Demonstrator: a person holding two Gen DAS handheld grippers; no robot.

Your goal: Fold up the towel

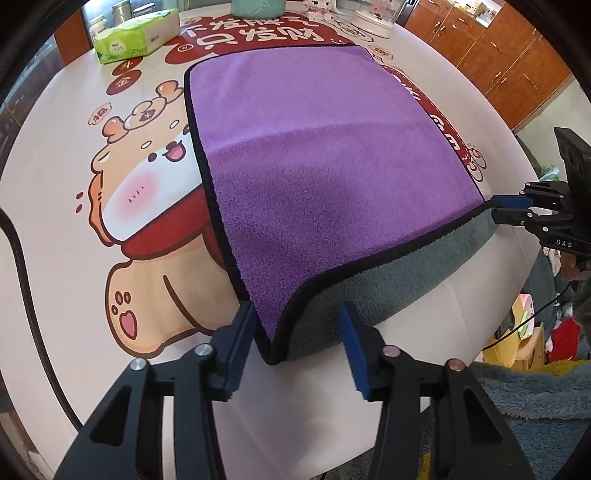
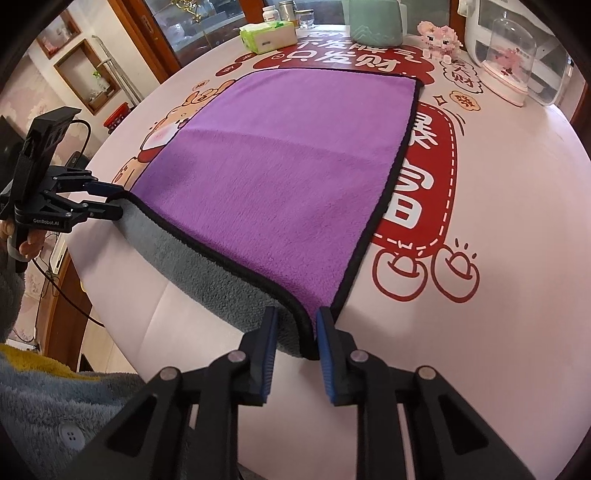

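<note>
A purple towel [image 1: 325, 155] with a black hem and grey underside lies flat on the round printed table [image 1: 92, 229]; its near edge hangs over the table's front, grey side out [image 1: 399, 280]. It also shows in the right wrist view [image 2: 280, 177]. My left gripper [image 1: 299, 343] is open, its blue pads on either side of the towel's near left corner. My right gripper [image 2: 295, 347] is open, its pads close on either side of the near right corner. Each gripper shows in the other view at its corner: the right gripper [image 1: 496, 208], the left gripper [image 2: 114, 201].
At the table's far side stand a green tissue pack [image 1: 136, 31], a green cylinder [image 2: 373, 18], a pink block figure [image 2: 439, 38] and a domed ornament [image 2: 508, 62]. Wooden cabinets [image 1: 509, 62] stand behind. A black cable [image 1: 29, 295] runs along the left table edge.
</note>
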